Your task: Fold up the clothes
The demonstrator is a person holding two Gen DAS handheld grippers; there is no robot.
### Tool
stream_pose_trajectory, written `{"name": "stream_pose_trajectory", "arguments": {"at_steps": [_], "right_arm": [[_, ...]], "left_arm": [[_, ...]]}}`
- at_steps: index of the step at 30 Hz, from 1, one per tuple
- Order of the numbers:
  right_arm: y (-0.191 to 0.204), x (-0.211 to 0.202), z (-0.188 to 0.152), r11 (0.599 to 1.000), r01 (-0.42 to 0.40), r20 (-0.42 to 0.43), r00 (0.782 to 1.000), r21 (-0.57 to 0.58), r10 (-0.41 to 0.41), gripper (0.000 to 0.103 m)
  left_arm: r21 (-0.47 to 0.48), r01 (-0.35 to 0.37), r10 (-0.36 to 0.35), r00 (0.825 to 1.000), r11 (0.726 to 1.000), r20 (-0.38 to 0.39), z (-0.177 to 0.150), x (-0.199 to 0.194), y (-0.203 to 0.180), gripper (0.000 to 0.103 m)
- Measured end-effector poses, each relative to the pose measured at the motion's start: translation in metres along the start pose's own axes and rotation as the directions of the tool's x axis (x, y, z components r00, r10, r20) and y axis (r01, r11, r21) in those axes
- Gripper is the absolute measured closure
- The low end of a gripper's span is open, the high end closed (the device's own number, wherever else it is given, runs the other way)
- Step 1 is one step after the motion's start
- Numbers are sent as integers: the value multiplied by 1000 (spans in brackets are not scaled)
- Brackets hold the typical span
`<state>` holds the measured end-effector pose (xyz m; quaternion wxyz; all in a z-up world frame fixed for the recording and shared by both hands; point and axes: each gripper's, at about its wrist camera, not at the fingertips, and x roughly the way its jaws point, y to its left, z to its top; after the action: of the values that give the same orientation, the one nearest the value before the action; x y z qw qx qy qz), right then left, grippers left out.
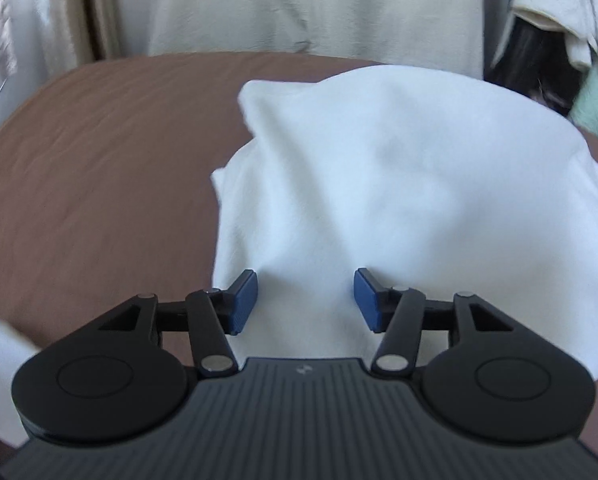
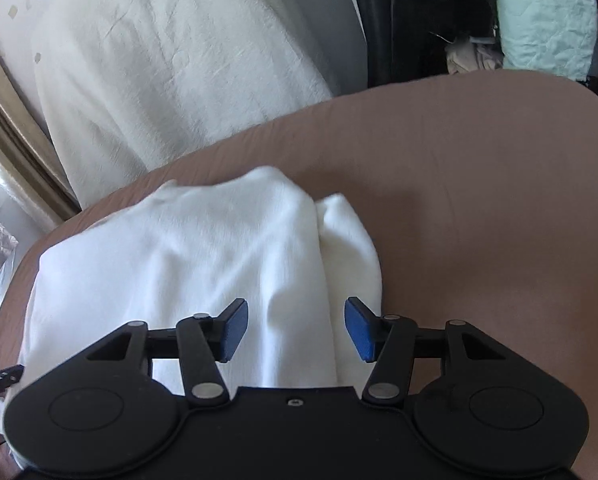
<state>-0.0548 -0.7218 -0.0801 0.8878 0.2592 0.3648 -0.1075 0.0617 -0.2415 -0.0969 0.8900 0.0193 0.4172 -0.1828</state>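
Left wrist view: the left gripper points down over a white garment heaped on a brown bedsheet. Its two blue pads stand roughly half open with white cloth showing in the gap, and neither pad presses on it, so nothing is held. The garment fills the frame from centre toward 3 o'clock, rising to a soft peak near 12 o'clock, with bare sheet from 8 to 11 o'clock. A cream cover hangs beyond the bed at 12 o'clock.

Right wrist view: the right gripper is likewise about half open and empty. A raised fold of the white garment runs up between its pads without touching them. The cloth lies from centre toward 9 o'clock, with a second layer peeking out along its edge at 1 o'clock. Brown bedsheet spreads from 1 to 4 o'clock. A sliver of another black tool, probably the other gripper, shows at 8 o'clock.

The garment looks light, limp and thick-knit. It will likely sag and bunch rather than hold a crease, and should not slip from rubbery pads. A good hold seems to be a doubled edge or corner, one at each side, pinched through all layers so the piece lifts evenly.
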Motion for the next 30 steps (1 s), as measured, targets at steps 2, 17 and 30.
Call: {"name": "stream_pose_trajectory", "arguments": {"at_steps": [2, 17, 30], "right_arm": [[4, 6, -11, 1000, -7, -21, 1000, -6, 7, 81], [30, -26, -36, 916, 392, 128, 916, -84, -380, 58], [3, -92, -91, 941, -106, 86, 993, 322, 82, 42]], "left_arm": [[-46, 14, -14, 1000, 999, 3, -3, -3, 8, 50], [-173, 44, -54, 997, 984, -54, -23, -35, 36, 46], [7, 38, -39, 994, 999, 106, -30, -104, -27, 44]]}}
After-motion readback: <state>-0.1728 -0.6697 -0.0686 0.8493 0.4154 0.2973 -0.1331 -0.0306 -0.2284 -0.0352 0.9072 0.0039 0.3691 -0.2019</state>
